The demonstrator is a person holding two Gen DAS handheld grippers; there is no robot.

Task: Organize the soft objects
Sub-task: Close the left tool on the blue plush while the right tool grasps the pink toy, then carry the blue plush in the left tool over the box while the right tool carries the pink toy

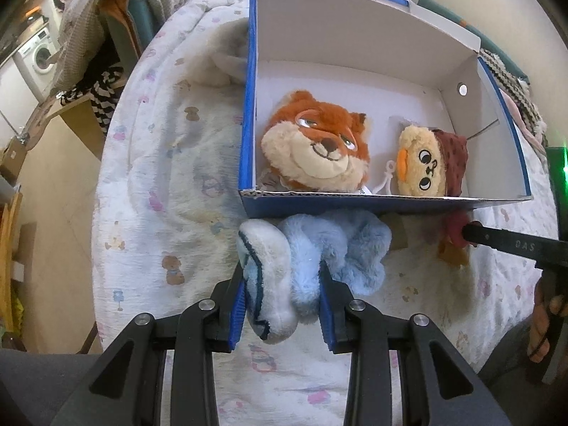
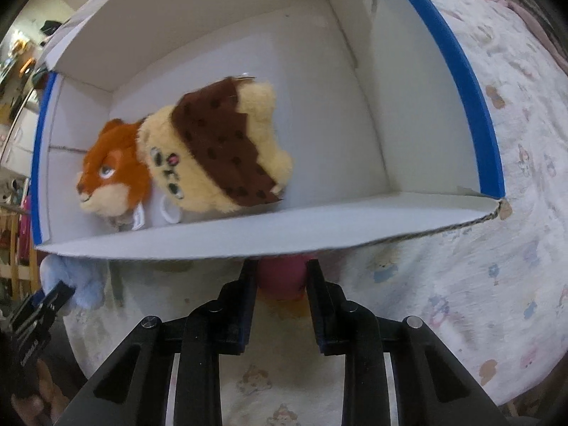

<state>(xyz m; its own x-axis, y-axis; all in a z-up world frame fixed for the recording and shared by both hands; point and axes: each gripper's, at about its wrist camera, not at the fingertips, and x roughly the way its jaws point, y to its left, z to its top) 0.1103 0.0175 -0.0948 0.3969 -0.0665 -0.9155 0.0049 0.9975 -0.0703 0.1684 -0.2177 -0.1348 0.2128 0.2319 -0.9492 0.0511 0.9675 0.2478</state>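
Note:
My left gripper [image 1: 282,277] is shut on a light blue and white plush toy [image 1: 340,245], which lies against the near wall of a blue cardboard box [image 1: 248,124]. Inside the box's white interior lie an orange fox plush [image 1: 316,145] and a yellow plush with a brown hood [image 1: 429,163]. In the right wrist view my right gripper [image 2: 281,269] is shut on a dark pink plush toy [image 2: 280,280], pressed close under the box's near wall [image 2: 248,238]. Most of that toy is hidden by the wall and the fingers. The left wrist view shows it [image 1: 452,227] at the right gripper's tip [image 1: 468,232].
The box rests on a white quilt with cartoon prints [image 1: 170,177] that drops off at the left. Beyond that edge are a wooden floor, draped clothes [image 1: 103,88] and a washing machine [image 1: 39,56]. A person's hand [image 1: 543,319] holds the right gripper's handle.

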